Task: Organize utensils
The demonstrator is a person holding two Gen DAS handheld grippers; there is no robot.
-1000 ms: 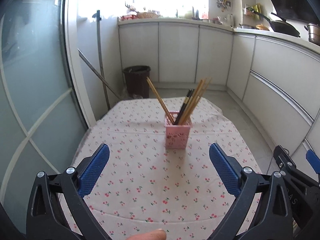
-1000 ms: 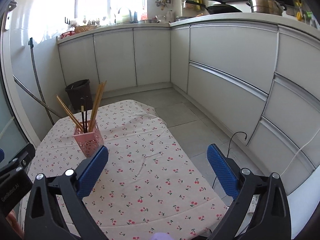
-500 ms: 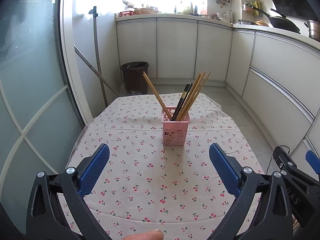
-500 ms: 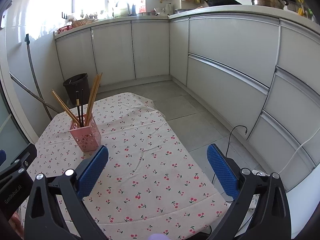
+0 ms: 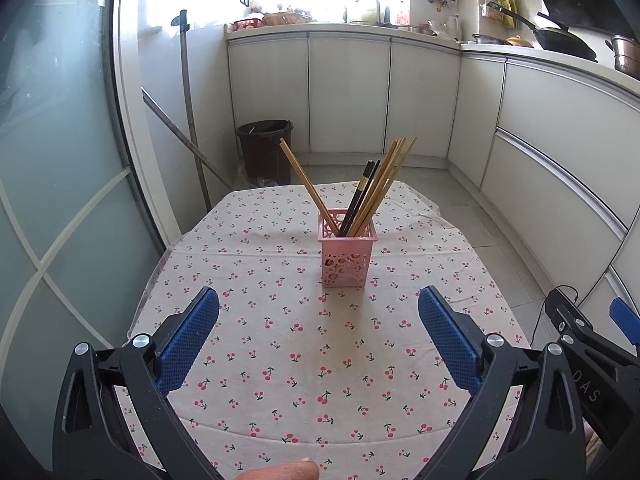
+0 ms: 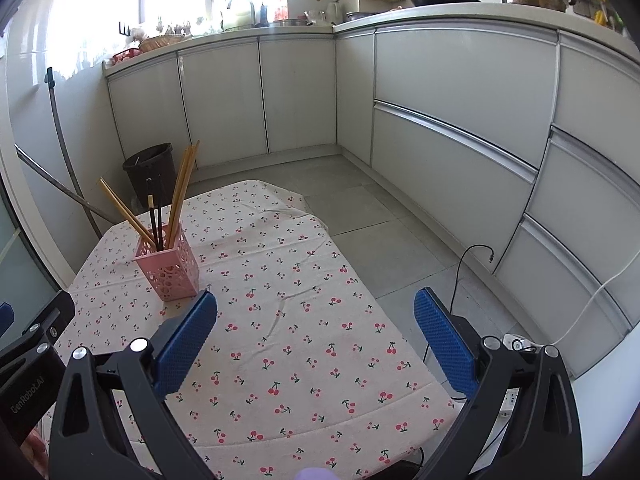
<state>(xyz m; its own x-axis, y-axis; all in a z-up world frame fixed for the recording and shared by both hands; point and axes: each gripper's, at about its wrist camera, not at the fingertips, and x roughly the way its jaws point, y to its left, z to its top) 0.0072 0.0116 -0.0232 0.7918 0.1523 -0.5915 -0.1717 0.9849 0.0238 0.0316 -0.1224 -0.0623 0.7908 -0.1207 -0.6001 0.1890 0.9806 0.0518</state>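
Right wrist view: left gripper [image 6: 24,354] reads "GenRobot.AI"

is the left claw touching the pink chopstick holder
Apart. In the left wrist view the left claw is open, and bare cherry-print tablecloth shows between its blue pads and the pink holder standing farther ahead.

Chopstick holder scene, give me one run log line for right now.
pink holder: upright on tablecloth, chopsticks inside | left gripper: open, empty | right gripper: open, empty
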